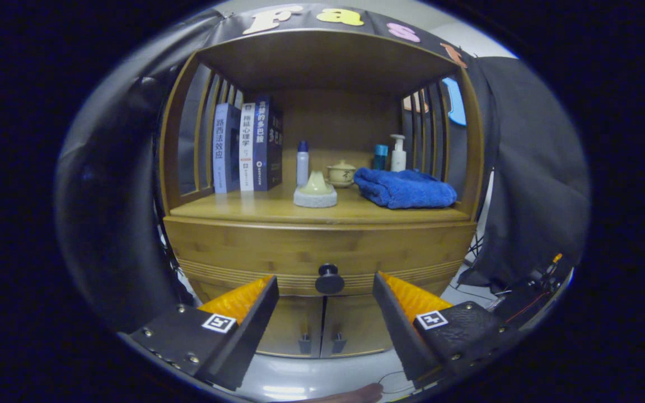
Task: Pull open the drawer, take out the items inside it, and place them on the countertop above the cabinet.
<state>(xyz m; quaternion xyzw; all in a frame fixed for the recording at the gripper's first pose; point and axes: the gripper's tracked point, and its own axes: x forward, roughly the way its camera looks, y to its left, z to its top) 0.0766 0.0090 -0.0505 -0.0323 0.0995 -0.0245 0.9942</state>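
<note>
On the surface point(227, 210) above the closed drawer point(322, 249), from nine o'clock to three o'clock, stand books point(247, 146), a small bottle point(302, 162), a cone on a round base point(315, 190), a lidded cup point(341, 173) and a folded blue towel point(403, 188). The tongs point(325, 313) gape wide and empty. The drawer's knob point(329, 278) sits at twelve o'clock, just ahead, centred between the fingers; its contents are hidden.

Countertop point(255, 210) with books point(247, 146), towel point(403, 187).
</note>
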